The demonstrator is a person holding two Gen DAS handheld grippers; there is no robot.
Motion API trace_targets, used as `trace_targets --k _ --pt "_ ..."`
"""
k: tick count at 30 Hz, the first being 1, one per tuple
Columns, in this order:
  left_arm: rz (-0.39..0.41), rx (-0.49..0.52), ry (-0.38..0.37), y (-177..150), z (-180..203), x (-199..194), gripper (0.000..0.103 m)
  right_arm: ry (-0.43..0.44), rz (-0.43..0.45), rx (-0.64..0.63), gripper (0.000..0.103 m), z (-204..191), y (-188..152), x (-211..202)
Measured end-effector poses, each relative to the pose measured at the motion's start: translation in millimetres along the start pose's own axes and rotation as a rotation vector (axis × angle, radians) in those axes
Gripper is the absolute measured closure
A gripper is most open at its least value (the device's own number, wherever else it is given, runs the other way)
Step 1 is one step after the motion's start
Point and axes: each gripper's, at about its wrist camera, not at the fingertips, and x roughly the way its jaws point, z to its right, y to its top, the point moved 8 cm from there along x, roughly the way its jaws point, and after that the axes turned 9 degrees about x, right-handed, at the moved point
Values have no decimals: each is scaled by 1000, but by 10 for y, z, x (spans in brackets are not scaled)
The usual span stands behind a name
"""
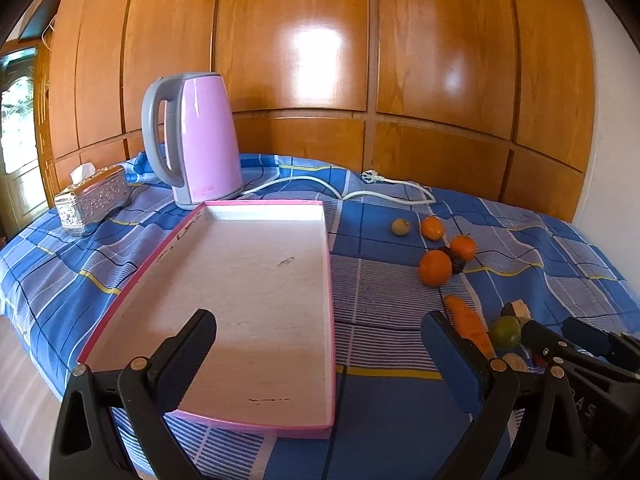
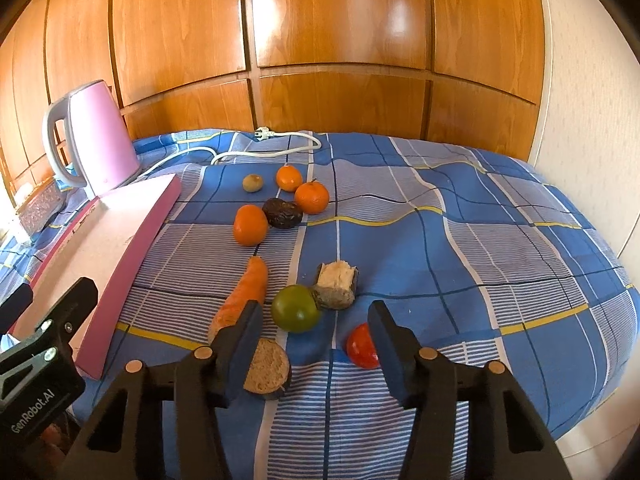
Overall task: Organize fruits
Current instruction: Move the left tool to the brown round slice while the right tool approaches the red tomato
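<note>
Three round orange tangerines (image 2: 250, 225) lie in a loose cluster on the bed's blue checked cloth (image 2: 460, 240), with a wrinkled dark fruit (image 2: 282, 212) among them and a small brownish-green round fruit (image 2: 253, 182) at the far edge. Nearer sit a long orange carrot (image 2: 245, 293), a round green fruit (image 2: 295, 308), a brown broken chunk with a pale inside (image 2: 336, 285), a flat brown bread-like round (image 2: 267, 368) and a glossy red tomato (image 2: 361, 347). To the left, a shallow pink-rimmed white tray (image 1: 330, 280) lies bare, probably the place meant for the fruit. Beyond it stand a pink electric kettle (image 1: 200, 136) and a silver embossed tissue box (image 1: 94, 196).

The right claw (image 2: 316, 356) hangs released and empty, just short of the green fruit, its likely first pick. The left claw (image 1: 320, 364) waits spread wide over the tray's near end, holding nothing. Its body reads "GenRobot.AI".
</note>
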Motion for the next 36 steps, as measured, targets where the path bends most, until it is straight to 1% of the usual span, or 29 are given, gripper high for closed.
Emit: trace_targets --k 4,9,12,15,17,19,22,24,26,28,30,32,34,36 --pt "5 22 -23 1 66 -10 0 8 -8 9 48 57 27 -32" --pt "8 57 -54 3 159 -16 0 29 -47 67 48 199 47 -30" --pt "11 83 -88 -2 244 -27 0 34 -53 103 48 309 82 -52" --pt "8 109 -109 -9 320 -27 0 45 -71 174 48 465 105 -33" --pt "7 123 -133 -14 373 -35 0 63 -103 235 49 567 88 18" --pt "-5 133 -180 -31 448 -32 0 72 -120 270 59 617 73 44" --pt "-19 153 -218 -47 532 -43 0 83 -135 282 60 620 51 66" --pt "-35 158 -274 -68 608 -50 0 90 -138 267 60 591 45 66" --pt "-38 177 -298 -76 674 -62 1 89 -142 251 60 560 33 66" --pt "-53 194 -343 -102 755 -64 6 85 -146 258 60 585 28 73" --pt "-79 211 -390 -152 849 -58 18 86 -160 278 60 617 16 96" --pt "-96 243 -436 -201 968 -80 27 92 -177 286 60 619 -3 120" --pt "-94 274 -457 -222 1058 -103 28 87 -197 268 60 585 -24 154" --pt "-90 295 -479 -234 1129 -144 29 64 -198 252 60 569 -27 167"
